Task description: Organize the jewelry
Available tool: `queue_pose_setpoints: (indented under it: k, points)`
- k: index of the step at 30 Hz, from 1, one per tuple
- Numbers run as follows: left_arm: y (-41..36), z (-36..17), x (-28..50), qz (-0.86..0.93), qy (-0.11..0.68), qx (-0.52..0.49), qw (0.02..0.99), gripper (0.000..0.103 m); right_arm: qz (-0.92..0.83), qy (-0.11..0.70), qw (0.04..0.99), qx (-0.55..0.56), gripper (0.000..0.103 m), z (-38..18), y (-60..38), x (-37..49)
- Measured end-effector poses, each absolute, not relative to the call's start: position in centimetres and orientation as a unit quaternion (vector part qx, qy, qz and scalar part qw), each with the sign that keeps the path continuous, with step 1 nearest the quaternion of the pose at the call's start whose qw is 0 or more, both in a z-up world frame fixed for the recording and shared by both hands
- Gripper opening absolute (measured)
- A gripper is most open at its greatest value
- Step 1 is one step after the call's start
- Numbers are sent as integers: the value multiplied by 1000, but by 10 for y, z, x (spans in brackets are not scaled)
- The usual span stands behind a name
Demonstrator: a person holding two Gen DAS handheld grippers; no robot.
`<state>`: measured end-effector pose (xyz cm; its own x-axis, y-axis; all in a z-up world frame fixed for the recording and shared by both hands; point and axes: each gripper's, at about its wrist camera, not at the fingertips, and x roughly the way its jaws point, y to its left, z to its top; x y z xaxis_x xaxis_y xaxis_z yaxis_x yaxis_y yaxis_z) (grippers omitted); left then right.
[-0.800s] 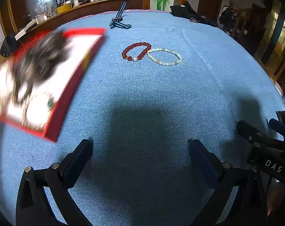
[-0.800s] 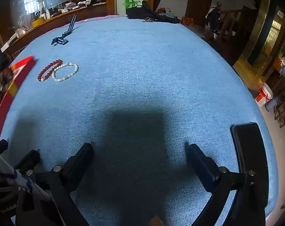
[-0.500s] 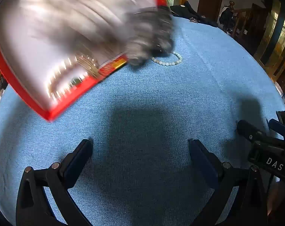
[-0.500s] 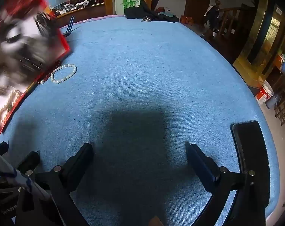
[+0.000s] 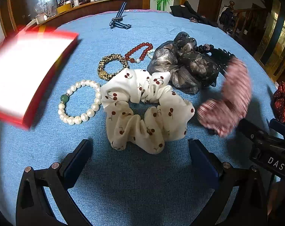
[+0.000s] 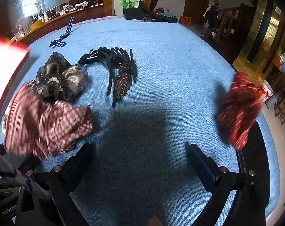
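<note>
Jewelry and hair pieces lie spilled on the blue cloth. In the left wrist view: a pearl bracelet, a leopard-print band, a red bead bracelet, a white cherry-print scrunchie, a grey organza scrunchie and a blurred pink checked scrunchie. A blurred red box hangs at the left. My left gripper is open and empty just before the cherry scrunchie. My right gripper is open and empty; black hair clips lie ahead of it, and a blurred red scrunchie is at the right.
A striped blue strap lies at the far side of the round table. Dark clothing sits on the far edge. The table edge falls away to the right. A counter with clutter runs behind.
The red box swept over the table, tipped its contents out and moved back left. Scrunchies, bracelets and clips now lie on the cloth; two scrunchies are still moving. Both grippers stayed put.
</note>
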<state>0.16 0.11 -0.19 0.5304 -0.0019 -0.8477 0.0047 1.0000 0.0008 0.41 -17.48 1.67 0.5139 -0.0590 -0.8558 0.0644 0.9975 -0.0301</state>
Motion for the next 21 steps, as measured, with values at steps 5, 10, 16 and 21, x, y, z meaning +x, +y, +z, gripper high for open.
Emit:
queue_pose_setpoints:
  k: [5, 10, 16, 21]
  points:
    - [1, -2, 2, -2, 484, 2, 875, 103, -34, 492, 870, 7, 101, 18, -173, 5]
    - [1, -2, 2, -2, 485, 2, 875, 103, -39, 483, 875, 6, 101, 27, -177, -6]
    - [1, -2, 2, -2, 485, 1, 875, 103, -35, 447, 894, 19, 101, 49, -188, -38]
    - [1, -2, 2, -2, 485, 1, 875, 103, -23, 410, 911, 34, 101, 70, -190, -62]
